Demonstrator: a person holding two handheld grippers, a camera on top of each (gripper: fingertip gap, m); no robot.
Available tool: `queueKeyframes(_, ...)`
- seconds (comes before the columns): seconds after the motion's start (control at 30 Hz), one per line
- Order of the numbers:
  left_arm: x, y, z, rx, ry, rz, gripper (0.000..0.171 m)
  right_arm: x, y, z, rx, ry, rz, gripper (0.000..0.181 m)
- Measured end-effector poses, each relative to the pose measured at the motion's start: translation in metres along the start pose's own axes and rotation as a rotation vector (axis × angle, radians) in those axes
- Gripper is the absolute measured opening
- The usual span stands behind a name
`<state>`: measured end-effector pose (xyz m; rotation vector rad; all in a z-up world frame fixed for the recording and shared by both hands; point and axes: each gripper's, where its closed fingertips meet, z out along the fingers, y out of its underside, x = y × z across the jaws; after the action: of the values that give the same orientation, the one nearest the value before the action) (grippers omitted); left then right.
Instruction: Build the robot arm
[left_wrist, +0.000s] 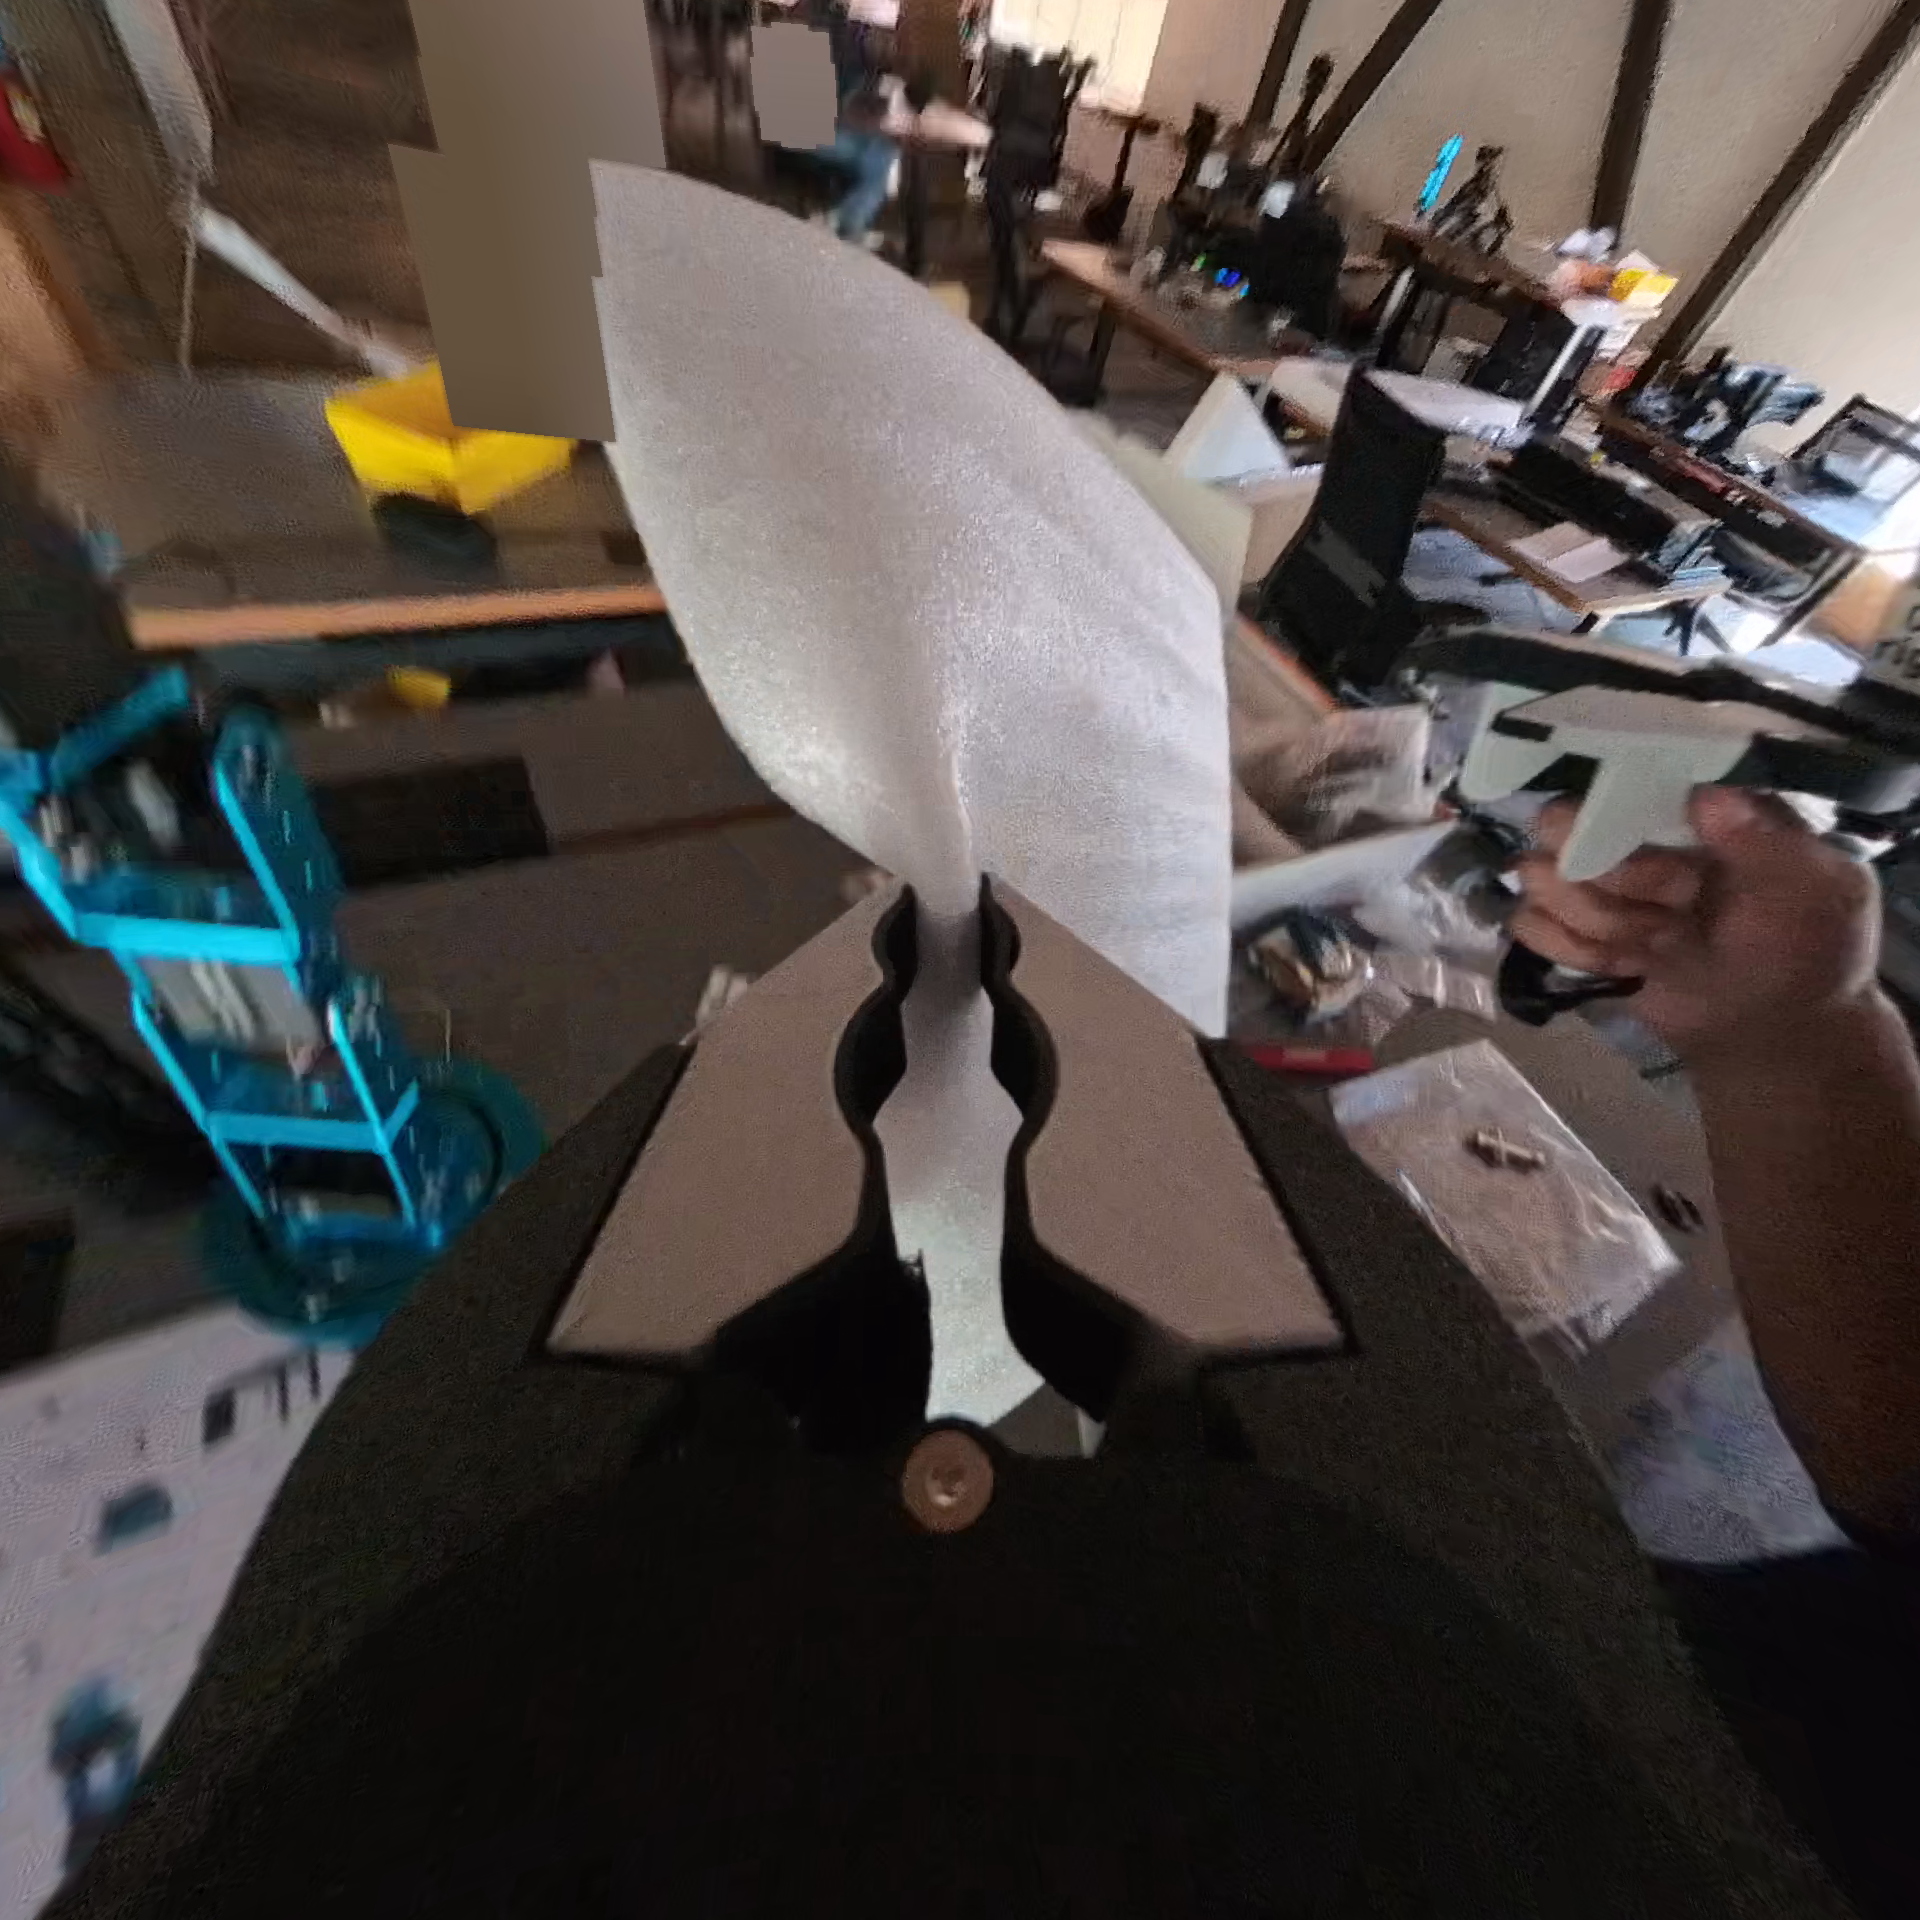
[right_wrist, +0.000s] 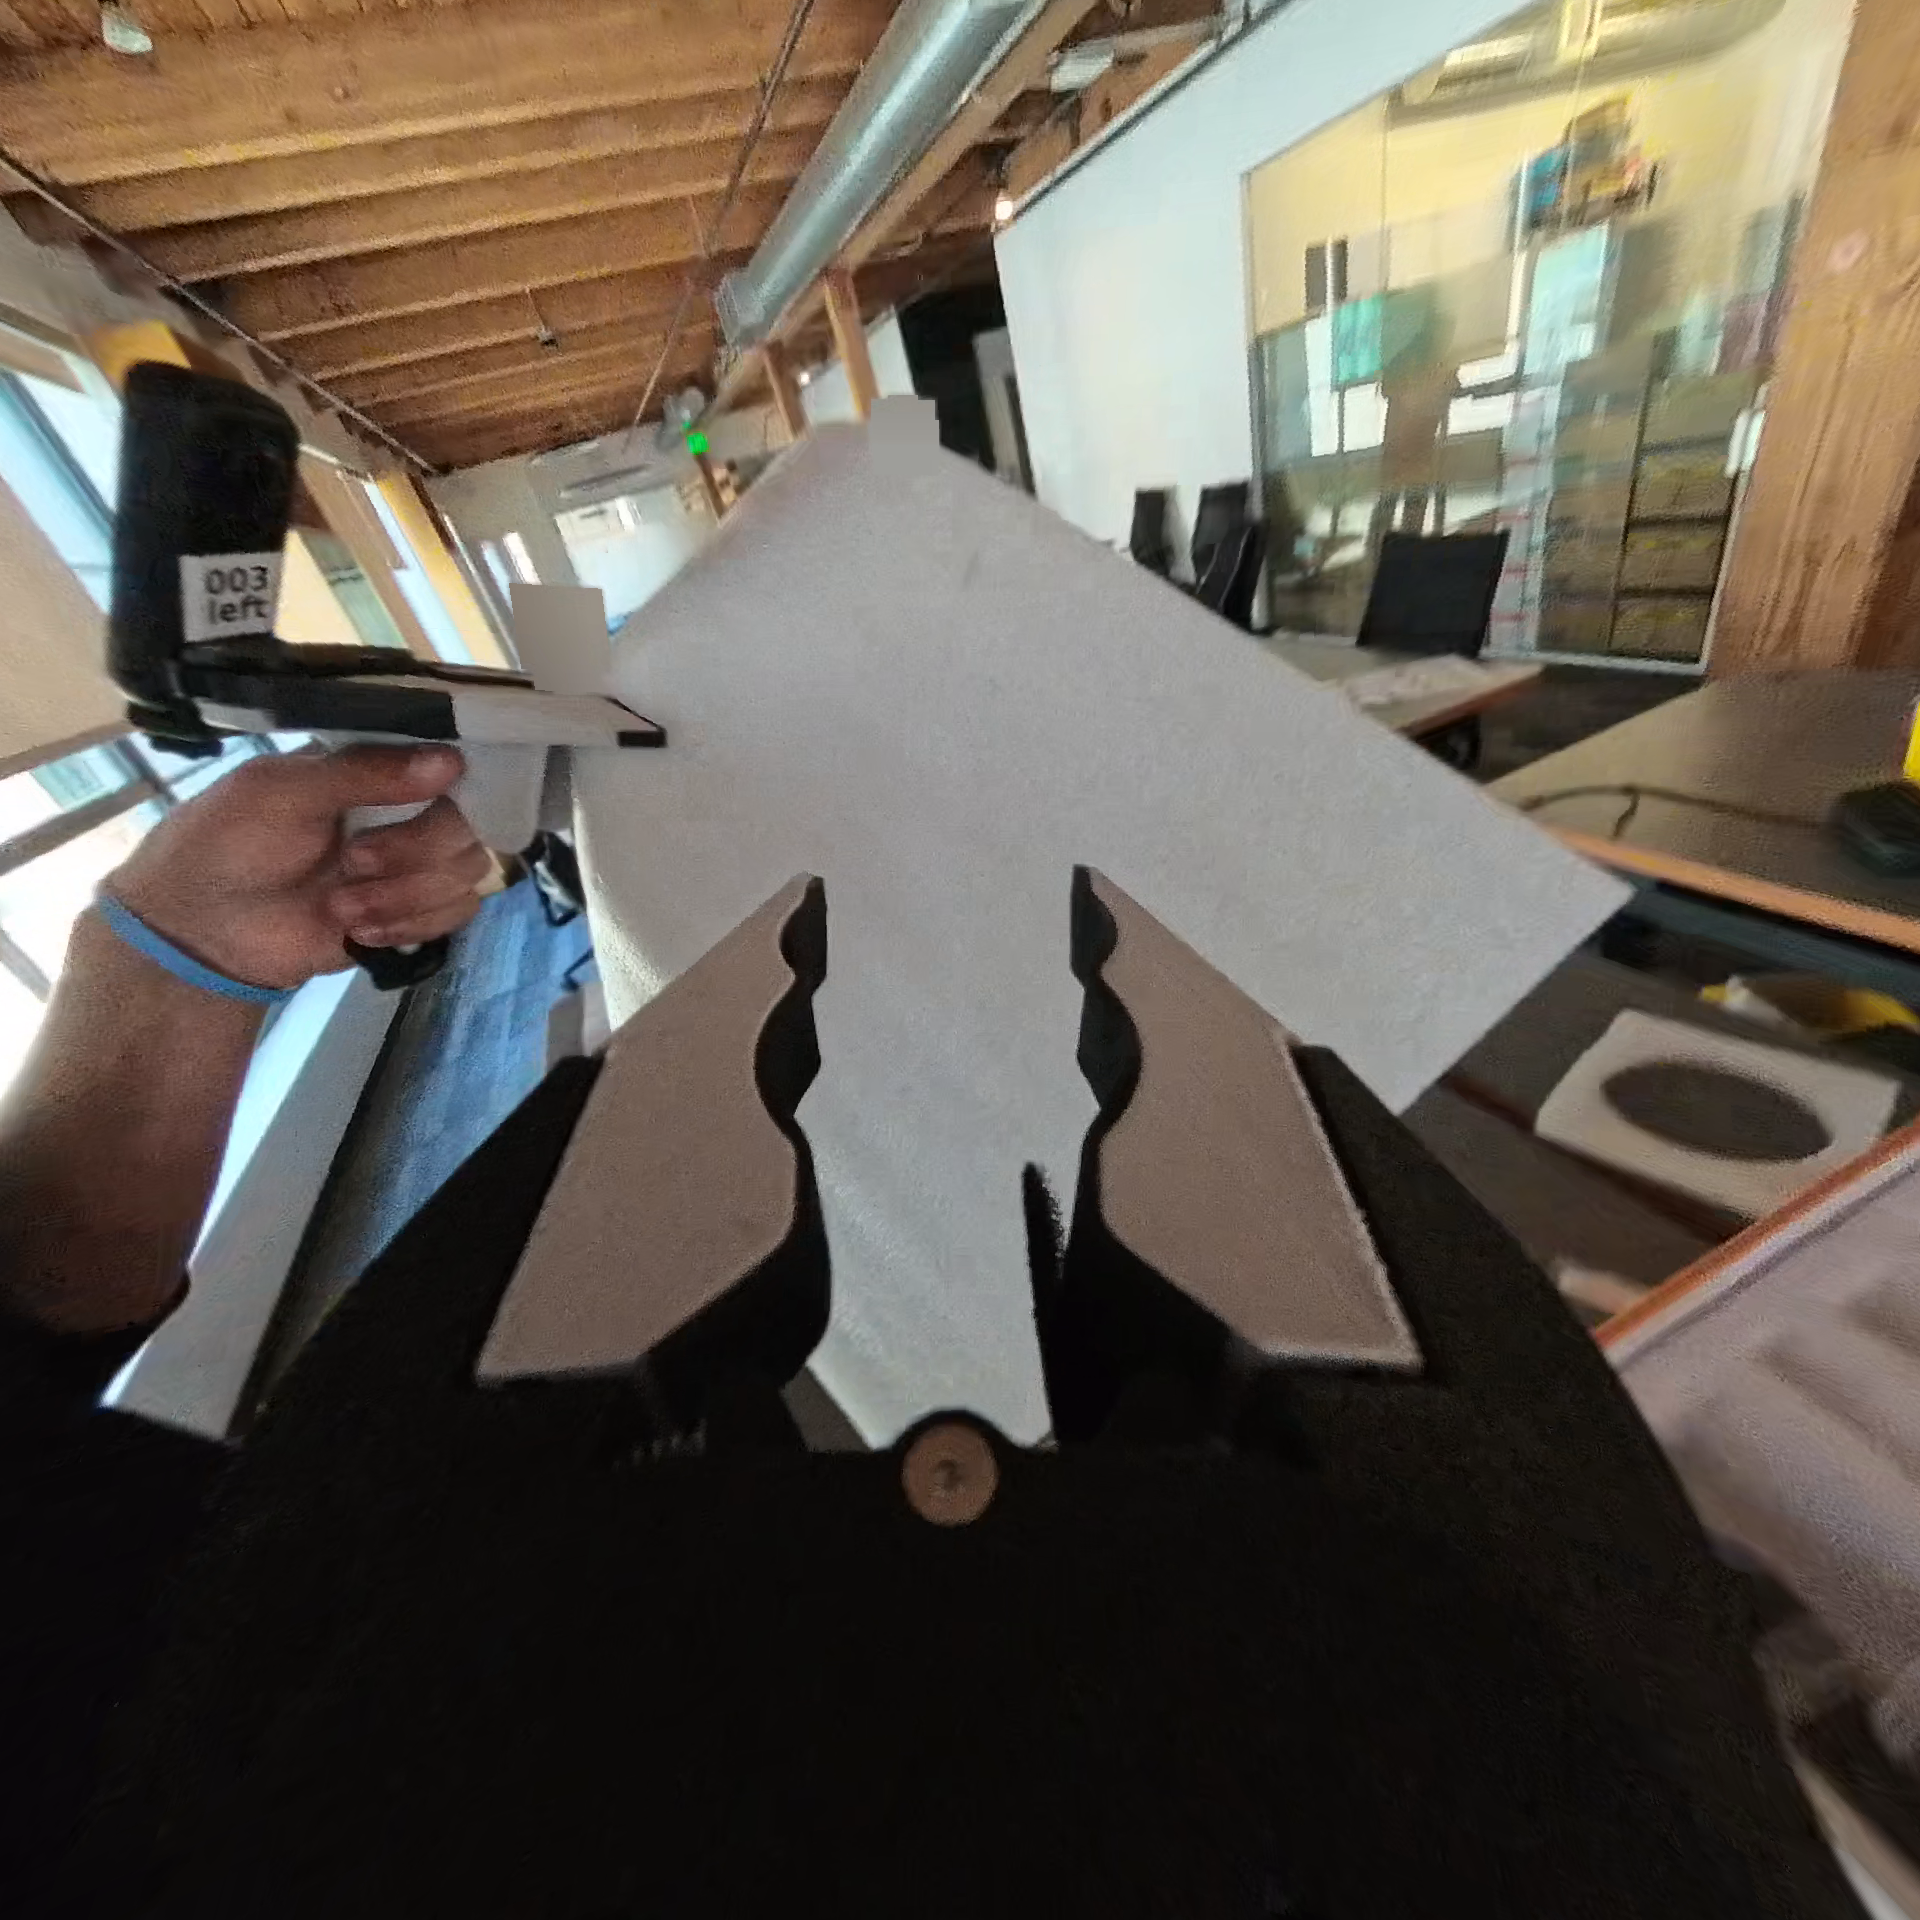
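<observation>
A thin white foam sheet (left_wrist: 914, 582) stands up in the air in front of my left gripper (left_wrist: 945, 894). The left gripper is shut on the sheet's lower edge, which is pinched and creased between the fingers. My right gripper (left_wrist: 1465, 727), held in a hand (left_wrist: 1704, 925), is off to the right, apart from the sheet. In the right wrist view the right gripper (right_wrist: 948, 881) is open, and the foam sheet (right_wrist: 1039, 748) fills the gap between its fingers. Whether they touch it I cannot tell. The left gripper (right_wrist: 634, 729) grips the sheet's left edge.
A blue metal robot arm (left_wrist: 260, 987) stands at the left. A yellow bin (left_wrist: 436, 447) sits on a far table. Clear plastic bags (left_wrist: 1507, 1174) lie on the table at the right. A white foam block with a round hole (right_wrist: 1714, 1122) lies at the right.
</observation>
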<state>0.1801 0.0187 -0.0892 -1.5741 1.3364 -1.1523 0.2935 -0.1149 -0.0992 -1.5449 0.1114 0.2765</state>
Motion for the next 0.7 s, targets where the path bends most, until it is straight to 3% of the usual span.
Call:
queueKeyframes(0.1,-0.04,0.116,-0.028,-0.18,-0.12,-0.241,0.008,-0.026,0.07,-0.014,-0.145,0.013,0.107,0.045)
queueKeyframes(0.17,-0.054,0.184,-0.037,-0.262,-0.146,-0.4,0.009,-0.017,0.12,-0.028,-0.243,0.098,0.145,0.044)
queueKeyframes(0.27,-0.065,0.253,-0.038,-0.367,-0.162,-0.472,0.009,0.016,0.197,-0.052,-0.469,0.3,0.137,0.048)
queueKeyframes(0.37,-0.075,0.281,-0.031,-0.43,-0.169,-0.434,0.009,0.049,0.244,-0.061,-0.636,0.469,0.1,0.053)
queueKeyframes(0.43,-0.087,0.29,-0.029,-0.473,-0.208,-0.368,0.013,0.058,0.268,-0.057,-0.714,0.487,0.173,0.052)
queueKeyframes(0.57,-0.095,0.302,-0.025,-0.536,-0.237,-0.292,0.043,0.07,0.288,-0.053,-0.775,0.549,0.209,0.04)
queueKeyframes(0.7,-0.106,0.315,-0.032,-0.571,-0.261,-0.169,0.053,0.079,0.304,-0.058,-0.848,0.594,0.155,0.025)
